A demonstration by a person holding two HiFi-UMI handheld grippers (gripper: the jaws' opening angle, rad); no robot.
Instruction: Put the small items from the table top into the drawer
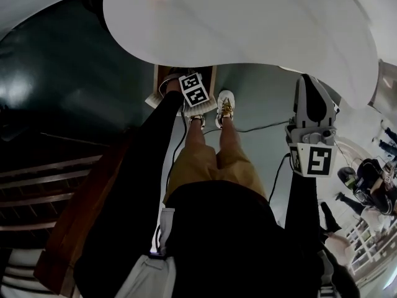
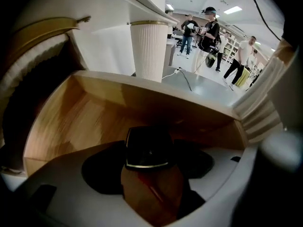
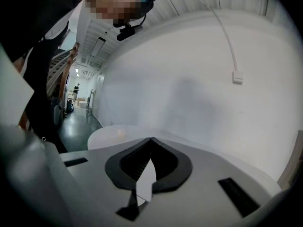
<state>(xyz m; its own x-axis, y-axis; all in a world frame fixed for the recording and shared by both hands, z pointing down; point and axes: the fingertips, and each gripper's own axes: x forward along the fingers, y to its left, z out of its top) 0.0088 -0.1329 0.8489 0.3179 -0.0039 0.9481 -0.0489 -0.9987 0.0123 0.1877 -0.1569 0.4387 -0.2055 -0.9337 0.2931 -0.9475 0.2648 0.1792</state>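
Observation:
My left gripper [image 2: 149, 157] is shut on a small item [image 2: 147, 148] with a black, gold-rimmed top and a brown body. It hangs just above the open wooden drawer [image 2: 71, 122], whose inside shows bare wood. In the head view the left gripper [image 1: 195, 101] sits over that drawer [image 1: 159, 82], below the edge of the white table top [image 1: 248, 23]. My right gripper [image 1: 309, 89] is raised at the right beside the table edge. In its own view the right gripper [image 3: 150, 143] has its jaws closed together with nothing between them.
A white ribbed table pedestal [image 2: 149, 48] stands behind the drawer. A cable [image 1: 260, 128] runs over the dark floor by my feet. Several people [image 2: 208, 27] stand far off. A white wall [image 3: 199, 79] faces the right gripper. A wooden bench [image 1: 80, 216] is at my left.

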